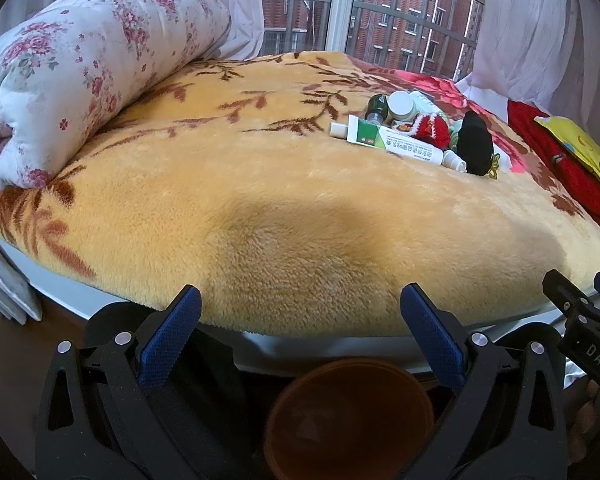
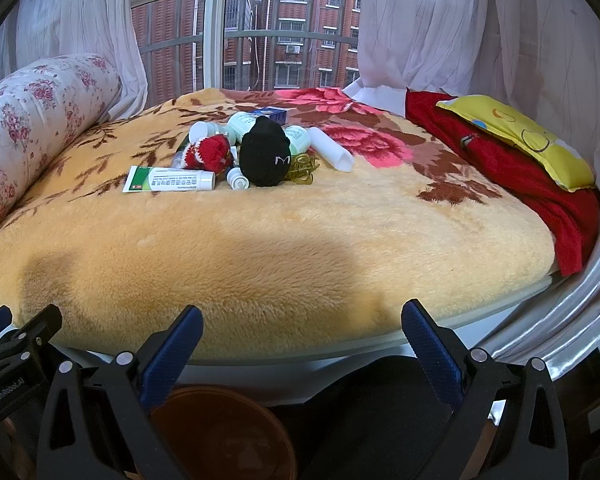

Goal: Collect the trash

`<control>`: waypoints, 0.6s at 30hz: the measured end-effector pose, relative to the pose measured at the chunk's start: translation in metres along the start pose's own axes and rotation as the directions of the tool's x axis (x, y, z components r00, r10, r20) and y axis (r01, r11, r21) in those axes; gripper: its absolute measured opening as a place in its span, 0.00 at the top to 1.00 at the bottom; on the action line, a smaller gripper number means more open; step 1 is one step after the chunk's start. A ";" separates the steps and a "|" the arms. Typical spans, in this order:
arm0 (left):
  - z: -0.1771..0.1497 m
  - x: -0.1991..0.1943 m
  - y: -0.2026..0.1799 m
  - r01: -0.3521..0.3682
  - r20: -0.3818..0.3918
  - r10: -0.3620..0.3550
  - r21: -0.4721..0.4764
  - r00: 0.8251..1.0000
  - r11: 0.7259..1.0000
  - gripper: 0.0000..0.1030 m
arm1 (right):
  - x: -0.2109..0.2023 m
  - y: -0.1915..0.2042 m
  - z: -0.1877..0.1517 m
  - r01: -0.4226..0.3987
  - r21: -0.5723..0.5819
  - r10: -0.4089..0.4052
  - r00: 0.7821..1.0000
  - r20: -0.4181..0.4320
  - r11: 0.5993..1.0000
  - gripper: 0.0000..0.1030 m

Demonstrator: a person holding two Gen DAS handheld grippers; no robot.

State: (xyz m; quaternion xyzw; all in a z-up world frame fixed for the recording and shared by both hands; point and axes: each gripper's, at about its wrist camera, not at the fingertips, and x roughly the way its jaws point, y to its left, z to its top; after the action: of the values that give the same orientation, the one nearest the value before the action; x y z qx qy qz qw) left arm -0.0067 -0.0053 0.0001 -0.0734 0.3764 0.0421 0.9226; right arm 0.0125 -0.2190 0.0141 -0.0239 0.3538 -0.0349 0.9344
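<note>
A pile of clutter lies on the far part of the bed: a white and green tube (image 1: 396, 141) (image 2: 168, 179), a black knit piece (image 1: 475, 143) (image 2: 265, 152), a red knit piece (image 1: 434, 129) (image 2: 208, 152), white bottles (image 1: 402, 105) (image 2: 236, 128), a white roll (image 2: 334, 148) and a small spray bottle (image 2: 236, 178). A brown bin (image 1: 348, 416) (image 2: 224, 432) stands on the floor below the bed edge. My left gripper (image 1: 300, 336) and right gripper (image 2: 302, 344) are both open and empty, held at the near bed edge above the bin.
The bed carries a yellow plush blanket (image 1: 280, 220) (image 2: 280, 240). A rolled floral quilt (image 1: 80, 68) (image 2: 28, 120) lies at the left. A red cloth (image 2: 520, 184) and a yellow pillow (image 2: 520, 136) lie at the right. Curtains and a window stand behind.
</note>
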 end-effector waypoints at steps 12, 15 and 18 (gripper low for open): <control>-0.002 -0.002 -0.001 -0.005 0.003 0.005 0.008 1.000 1.000 0.06 | -0.001 0.000 -0.001 -0.001 0.005 0.001 1.000 0.002 1.000 0.05; -0.002 -0.001 -0.002 -0.006 0.002 0.006 0.007 1.000 1.000 0.06 | -0.001 0.000 -0.001 -0.003 0.006 0.003 1.000 0.000 1.000 0.05; -0.002 -0.001 -0.002 -0.005 0.000 0.005 0.003 1.000 1.000 0.06 | -0.001 -0.001 -0.001 -0.003 0.006 0.003 1.000 0.000 1.000 0.05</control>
State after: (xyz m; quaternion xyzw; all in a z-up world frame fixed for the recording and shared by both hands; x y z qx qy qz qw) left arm -0.0086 -0.0079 -0.0004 -0.0709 0.3765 0.0439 0.9226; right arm 0.0113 -0.2198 0.0142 -0.0205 0.3535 -0.0343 0.9346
